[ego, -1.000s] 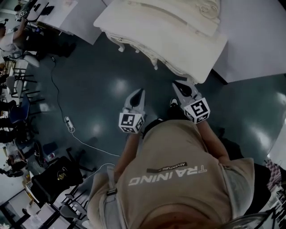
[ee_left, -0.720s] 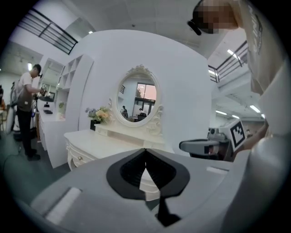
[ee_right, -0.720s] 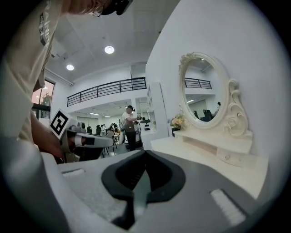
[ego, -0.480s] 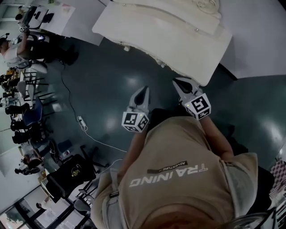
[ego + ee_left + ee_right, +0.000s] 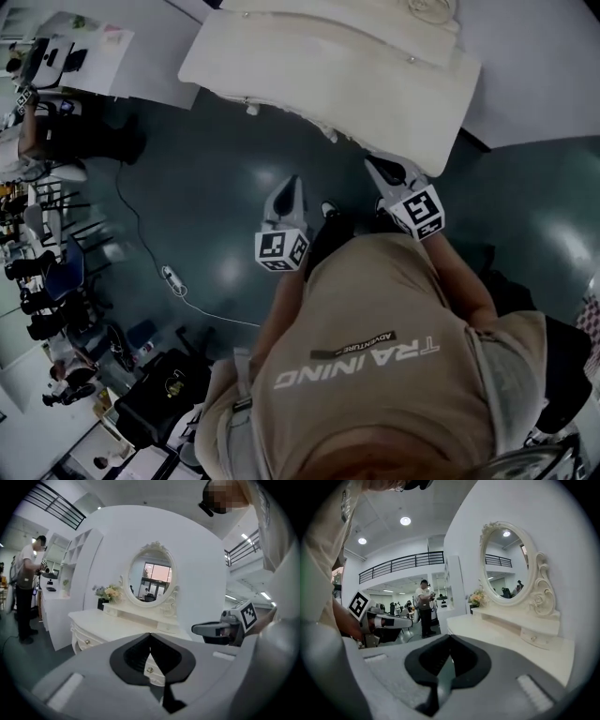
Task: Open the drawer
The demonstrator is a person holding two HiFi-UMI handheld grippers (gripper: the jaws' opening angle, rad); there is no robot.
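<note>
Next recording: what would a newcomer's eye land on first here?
The ornate white dressing table fills the top of the head view, with its oval mirror centred in the left gripper view. Below it, the left gripper and right gripper point toward it, jaws together and empty.

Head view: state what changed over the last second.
The right gripper has edged slightly nearer the dressing table's front edge, and the left gripper trails beside it. Both stay shut and empty, and the drawers remain closed.

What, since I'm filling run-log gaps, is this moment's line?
left gripper: shut, empty | right gripper: shut, empty | dressing table drawers: closed | task: not started
</note>
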